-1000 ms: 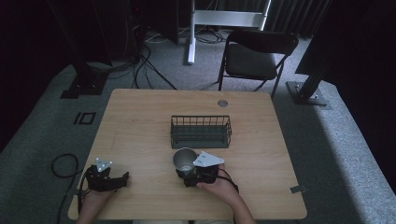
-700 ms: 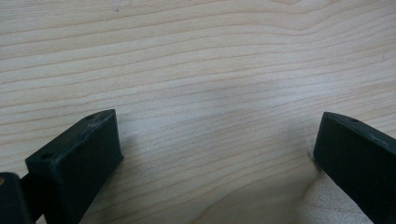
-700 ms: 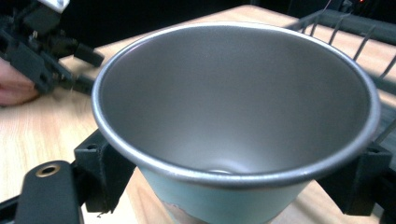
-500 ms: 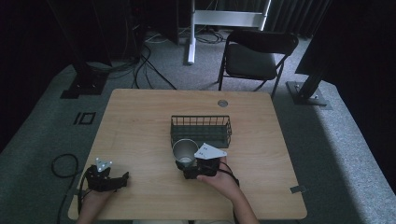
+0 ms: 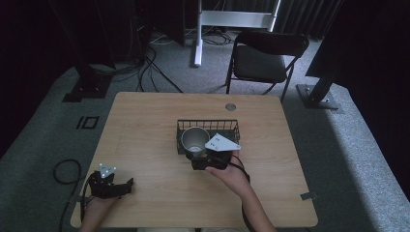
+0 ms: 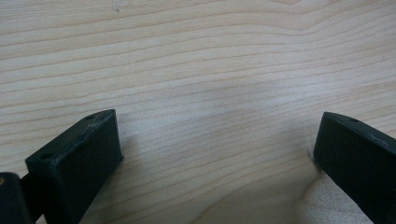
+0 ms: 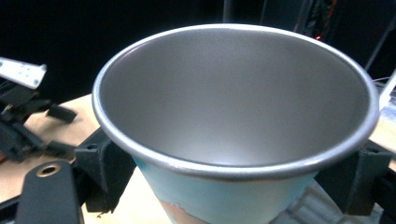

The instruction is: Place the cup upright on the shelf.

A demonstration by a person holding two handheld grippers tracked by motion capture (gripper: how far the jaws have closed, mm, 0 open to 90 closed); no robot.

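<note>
My right gripper (image 5: 197,152) is shut on a metal cup (image 5: 195,139) with a pale blue outside, held upright at the front left corner of the black wire basket (image 5: 227,124). I cannot tell whether the cup touches the basket. In the right gripper view the cup (image 7: 233,93) is empty, and a black finger (image 7: 102,168) presses on each side below its rim. My left gripper (image 5: 127,185) rests near the front left corner of the wooden table (image 5: 145,125). In the left gripper view its jaws stand wide apart over bare wood (image 6: 210,70), so the left gripper (image 6: 215,158) is open and holds nothing.
The basket stands at the middle of the table and looks empty apart from the cup's corner. A round cable hole (image 5: 230,107) sits behind it. A black folding chair (image 5: 263,60) stands beyond the far edge, and cables lie on the floor to the left.
My right gripper has carried the cup away from the person, from the front middle of the table up to the basket's front left corner. The left gripper has stayed put.
</note>
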